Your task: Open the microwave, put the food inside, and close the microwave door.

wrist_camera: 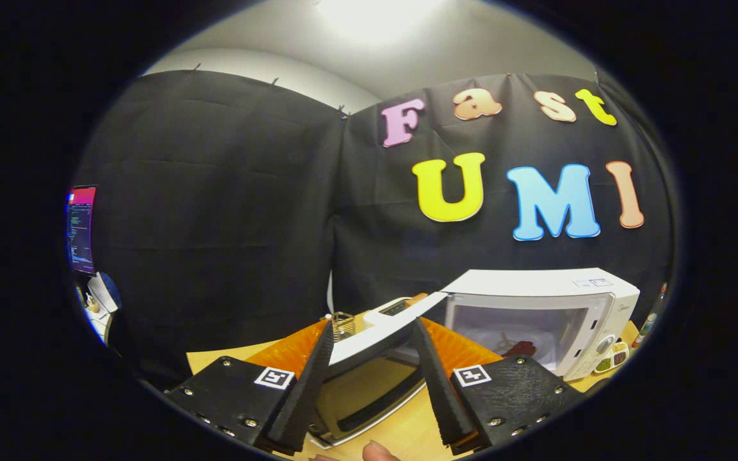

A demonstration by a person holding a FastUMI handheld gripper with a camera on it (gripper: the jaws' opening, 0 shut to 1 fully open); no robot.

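The white microwave [535, 285] stands on the wooden table [407, 429], beyond my right finger. Its door [369, 384] is swung wide open toward me, glass panel facing up, and the door's upper edge runs between my two fingers. A dark red piece of food [521, 349] lies inside the cavity on the turntable. My gripper [373, 322] is open, one finger on each side of the door; I cannot tell whether either finger touches it.
A white toaster [398, 307] and a small wire holder [342, 323] sit behind the door on an orange mat [286, 352]. A compartment tray [612, 358] and a bottle [647, 323] stand right of the microwave. A monitor [81, 227] glows far left. A person's fingertip [378, 451] shows below the door.
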